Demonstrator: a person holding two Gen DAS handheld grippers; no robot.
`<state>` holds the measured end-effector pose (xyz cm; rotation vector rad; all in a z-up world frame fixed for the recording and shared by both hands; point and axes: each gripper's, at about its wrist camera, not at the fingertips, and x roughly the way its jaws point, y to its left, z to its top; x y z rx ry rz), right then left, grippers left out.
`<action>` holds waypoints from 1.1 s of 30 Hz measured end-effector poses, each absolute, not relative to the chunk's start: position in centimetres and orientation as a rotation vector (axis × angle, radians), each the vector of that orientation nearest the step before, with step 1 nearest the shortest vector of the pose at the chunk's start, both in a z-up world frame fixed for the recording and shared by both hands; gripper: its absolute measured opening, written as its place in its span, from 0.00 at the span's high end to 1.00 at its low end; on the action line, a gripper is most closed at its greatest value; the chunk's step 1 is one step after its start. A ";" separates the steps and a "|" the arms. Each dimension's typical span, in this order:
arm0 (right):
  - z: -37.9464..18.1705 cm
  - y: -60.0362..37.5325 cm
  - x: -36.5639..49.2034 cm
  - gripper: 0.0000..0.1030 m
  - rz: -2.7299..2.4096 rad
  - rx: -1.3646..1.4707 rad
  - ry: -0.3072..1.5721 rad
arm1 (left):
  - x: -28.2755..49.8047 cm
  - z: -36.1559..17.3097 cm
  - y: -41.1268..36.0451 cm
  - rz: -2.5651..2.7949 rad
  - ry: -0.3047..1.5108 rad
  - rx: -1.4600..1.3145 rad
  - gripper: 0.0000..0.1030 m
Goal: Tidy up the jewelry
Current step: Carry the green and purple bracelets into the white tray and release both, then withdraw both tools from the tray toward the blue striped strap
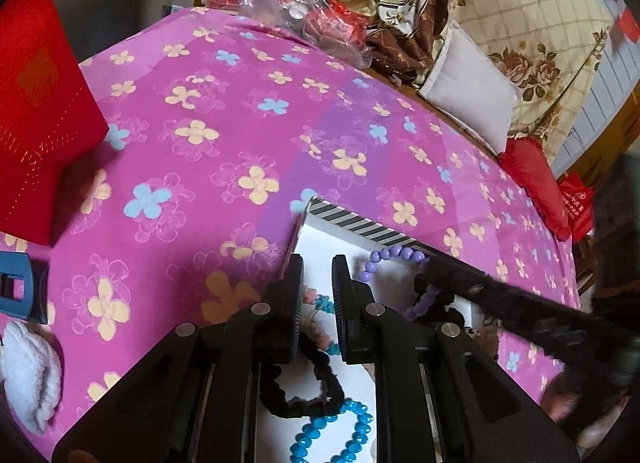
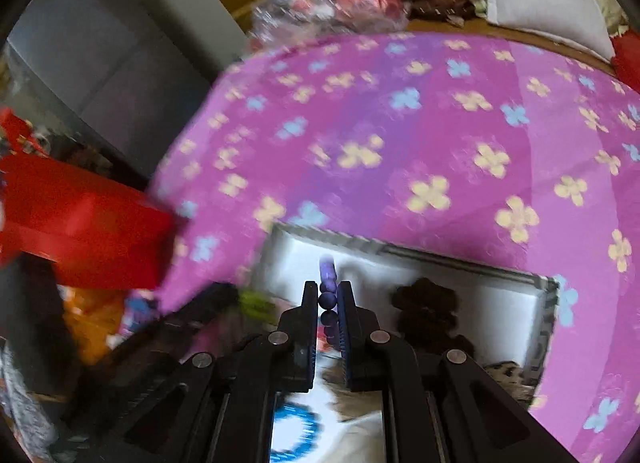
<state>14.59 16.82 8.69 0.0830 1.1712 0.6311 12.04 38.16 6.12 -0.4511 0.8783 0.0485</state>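
Pretty blurry shot, but the right tool [image 2: 328, 297] has its fingers pinched onto a purple bead bracelet [image 2: 328, 295], held over a white tray [image 2: 460, 263] on the pink flowery bedspread [image 2: 400, 135]. A blue bead bracelet [image 2: 296, 435] and a dark scrunchie [image 2: 426, 307] sit inside. Red box [image 2: 88, 227] off to the left.

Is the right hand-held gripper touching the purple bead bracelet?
Touching. The right wrist view shows the right hand-held gripper closed on the purple bead bracelet, beads pinched between both fingers.

Blue bracelet [image 2: 294, 431] blurred, cut off below.
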 end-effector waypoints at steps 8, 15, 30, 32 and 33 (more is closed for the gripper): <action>8.1 13.9 14.9 0.55 0.531 0.044 1.153 | 11.8 6.8 37.5 0.065 0.869 -0.422 0.88; 11.1 9.0 11.4 0.55 0.500 -0.007 1.081 | 11.0 7.6 36.0 0.089 0.859 -0.360 0.88; 10.0 -13.2 -4.0 0.55 0.244 -0.056 1.005 | 2.8 10.0 24.2 0.016 0.742 -0.035 0.72; 9.7 -16.3 -6.4 0.55 0.189 -0.060 1.001 | 1.4 10.3 22.1 -0.027 0.733 -0.011 0.72; 9.5 -17.6 -7.5 0.55 0.168 -0.057 1.003 | 0.5 10.4 20.9 -0.054 0.733 -0.001 0.71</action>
